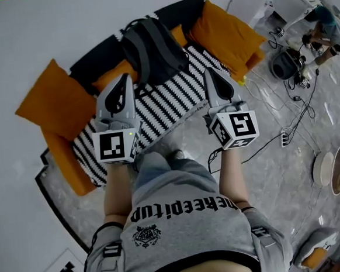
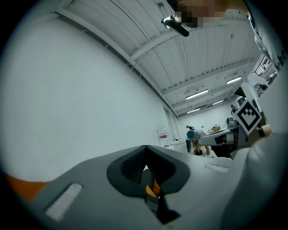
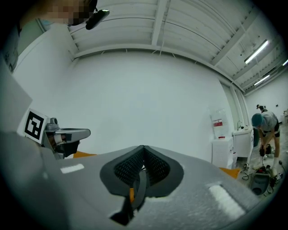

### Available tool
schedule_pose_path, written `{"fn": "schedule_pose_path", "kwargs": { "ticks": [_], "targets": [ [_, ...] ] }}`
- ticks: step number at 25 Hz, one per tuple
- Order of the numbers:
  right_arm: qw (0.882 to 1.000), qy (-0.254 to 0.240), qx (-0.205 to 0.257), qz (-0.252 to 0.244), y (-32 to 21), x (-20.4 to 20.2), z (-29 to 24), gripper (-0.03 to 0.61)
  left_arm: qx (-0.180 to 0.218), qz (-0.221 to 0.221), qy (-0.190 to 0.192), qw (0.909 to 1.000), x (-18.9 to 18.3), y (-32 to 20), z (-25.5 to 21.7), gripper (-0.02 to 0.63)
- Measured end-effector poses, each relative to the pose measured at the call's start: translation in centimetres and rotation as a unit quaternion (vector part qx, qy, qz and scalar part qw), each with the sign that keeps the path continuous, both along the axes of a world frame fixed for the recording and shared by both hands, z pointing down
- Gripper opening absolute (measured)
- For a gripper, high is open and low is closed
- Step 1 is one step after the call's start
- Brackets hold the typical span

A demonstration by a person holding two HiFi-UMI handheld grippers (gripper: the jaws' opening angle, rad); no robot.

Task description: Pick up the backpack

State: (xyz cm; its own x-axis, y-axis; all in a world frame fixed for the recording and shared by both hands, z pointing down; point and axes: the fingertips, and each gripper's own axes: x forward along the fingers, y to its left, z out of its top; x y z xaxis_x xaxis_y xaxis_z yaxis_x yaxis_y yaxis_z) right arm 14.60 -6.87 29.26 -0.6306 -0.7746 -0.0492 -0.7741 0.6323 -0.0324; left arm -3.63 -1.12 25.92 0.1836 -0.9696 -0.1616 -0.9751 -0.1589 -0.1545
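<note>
Backpack [image 1: 151, 49] far on sofa [image 1: 93, 57], among orange cushions [image 1: 226, 34]. Left fingers [image 1: 119, 95], right fingers [image 1: 219, 87] pressed together, empty, near side. Risk: arriving closed, shoving pack instead of catching strap.

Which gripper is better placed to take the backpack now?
Left, probably. In the head view the tip of the left gripper lies beside the edge of the backpack, while the right gripper ends over the striped sofa seat, apart from it. Both are shut and empty.
</note>
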Motion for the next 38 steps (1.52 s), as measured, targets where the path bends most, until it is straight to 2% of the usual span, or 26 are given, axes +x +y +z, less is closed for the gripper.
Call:
{"fn": "schedule_pose_path", "kwargs": {
  "ticks": [10,20,38],
  "targets": [
    [1.000,-0.012,-0.010,-0.006,-1.8,0.1,1.2,0.003,-0.009,-0.001,-0.013,0.9999,0.4,-2.0,0.5,0.020],
    [1.000,-0.005,-0.016,0.017,-7.2,0.4,1.1,0.003,-0.016,0.023,-0.006,0.9996,0.4,-8.2,1.2,0.020],
    [1.000,0.005,-0.004,0.011,-18.6,-7.6,-0.2,0.003,-0.015,0.027,0.007,0.9995,-7.1,-19.6,1.9,0.020]
  ]
}}
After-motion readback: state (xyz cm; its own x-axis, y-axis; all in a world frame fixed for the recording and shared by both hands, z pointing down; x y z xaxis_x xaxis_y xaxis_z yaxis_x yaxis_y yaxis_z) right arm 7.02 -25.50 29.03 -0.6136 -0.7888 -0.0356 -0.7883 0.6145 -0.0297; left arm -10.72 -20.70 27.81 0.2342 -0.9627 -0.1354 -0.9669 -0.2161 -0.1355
